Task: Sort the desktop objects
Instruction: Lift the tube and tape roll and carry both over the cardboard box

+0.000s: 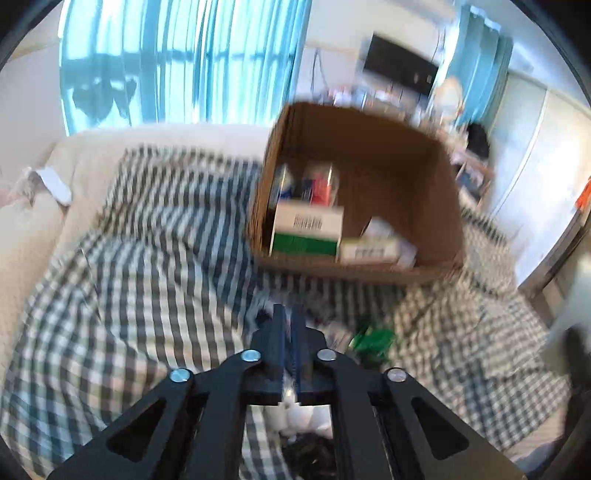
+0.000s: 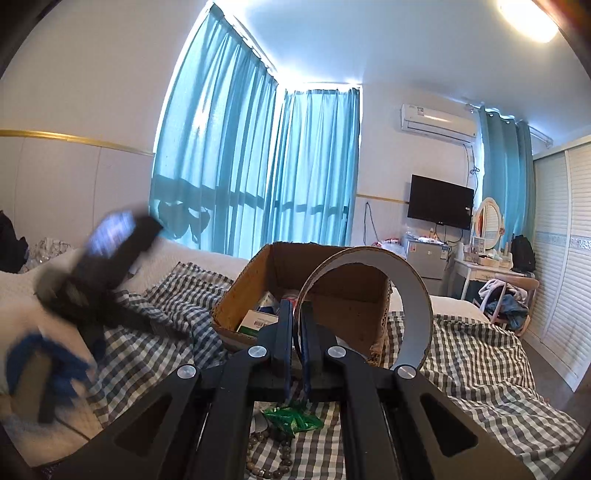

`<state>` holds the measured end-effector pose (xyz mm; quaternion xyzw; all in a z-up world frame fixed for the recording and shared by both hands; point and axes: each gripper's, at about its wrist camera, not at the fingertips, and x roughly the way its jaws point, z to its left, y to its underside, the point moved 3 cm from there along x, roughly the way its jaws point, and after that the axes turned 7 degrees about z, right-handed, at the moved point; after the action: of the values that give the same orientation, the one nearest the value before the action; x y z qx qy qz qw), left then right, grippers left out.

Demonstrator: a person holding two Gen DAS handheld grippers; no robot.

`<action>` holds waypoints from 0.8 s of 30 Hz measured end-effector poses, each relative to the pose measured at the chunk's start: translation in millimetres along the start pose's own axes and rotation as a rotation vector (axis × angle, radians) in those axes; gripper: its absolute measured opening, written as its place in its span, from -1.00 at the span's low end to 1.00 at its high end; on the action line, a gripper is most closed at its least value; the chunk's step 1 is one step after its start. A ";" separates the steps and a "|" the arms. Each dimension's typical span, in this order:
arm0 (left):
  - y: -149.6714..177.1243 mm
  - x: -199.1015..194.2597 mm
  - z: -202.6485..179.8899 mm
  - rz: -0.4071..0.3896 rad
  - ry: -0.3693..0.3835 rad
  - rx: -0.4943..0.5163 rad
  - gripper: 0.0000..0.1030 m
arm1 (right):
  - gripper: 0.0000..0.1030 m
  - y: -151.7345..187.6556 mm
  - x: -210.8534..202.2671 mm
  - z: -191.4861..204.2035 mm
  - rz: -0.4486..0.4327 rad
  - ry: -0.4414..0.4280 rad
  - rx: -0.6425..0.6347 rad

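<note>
Right gripper point(image 2: 297, 310): fingers pinch tape ring point(image 2: 413, 295), cardboard box point(image 2: 332, 273) ahead. Left gripper point(image 1: 290, 314): fingers closed, seemingly empty. Step: deposit; next, release over box.

Daylight glows through my blue curtains point(image 2: 258, 177); ceiling lamp point(image 2: 532, 14) glares; left view smeared, perhaps motion blur.

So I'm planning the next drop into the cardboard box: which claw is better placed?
Right. The right claw already grips the tape ring before the cardboard box; the left claw looks shut and empty.
</note>
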<state>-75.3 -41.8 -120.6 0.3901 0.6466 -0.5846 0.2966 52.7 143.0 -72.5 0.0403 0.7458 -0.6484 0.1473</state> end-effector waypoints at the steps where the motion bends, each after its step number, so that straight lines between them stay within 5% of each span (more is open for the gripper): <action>1: 4.2 15.7 0.8 0.059 0.005 -0.007 0.12 | -0.94 0.1 0.0 -1.7 -0.001 0.001 0.000; 3: 17.6 52.0 5.4 0.155 -0.006 -0.038 0.65 | -0.94 -0.3 -0.3 -4.0 -0.007 0.006 -0.002; 8: 47.2 129.7 12.9 0.361 -0.085 -0.040 0.65 | -0.94 -0.8 0.3 -6.3 -0.015 0.010 0.003; 9: 52.9 145.1 15.0 0.401 -0.099 -0.033 0.79 | -0.94 -0.9 0.5 -6.1 -0.015 0.011 0.002; 10: 54.5 151.7 15.9 0.398 -0.101 -0.031 0.95 | -0.94 -0.8 0.7 -6.0 -0.014 0.010 0.003; 12: 53.1 158.0 16.5 0.394 -0.076 -0.048 0.94 | -0.94 -0.7 0.8 -6.2 -0.015 0.009 0.004; 14: 49.5 153.6 12.4 0.367 -0.036 -0.042 0.30 | -0.94 -0.6 -0.3 -4.5 -0.018 0.010 0.002; 15: 47.5 148.5 14.1 0.345 -0.049 -0.053 -0.32 | -0.94 -0.3 -0.9 -4.9 -0.021 0.008 0.003; 16: 47.1 146.1 16.2 0.340 -0.055 -0.059 -0.47 | -0.94 -0.8 -1.6 -4.2 -0.024 0.007 0.003; 19: 50.5 139.0 24.5 0.323 -0.023 -0.087 -0.73 | -0.94 -2.8 -3.6 -4.7 -0.035 0.010 -0.004; 24: 46.5 103.1 28.2 0.245 0.049 -0.132 -0.78 | -0.94 -5.6 -3.7 -7.7 -0.041 0.013 -0.002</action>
<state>-91.4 -52.8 -235.5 0.4600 0.6383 -0.4903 0.3750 53.6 150.1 -65.3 0.0291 0.7480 -0.6503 0.1292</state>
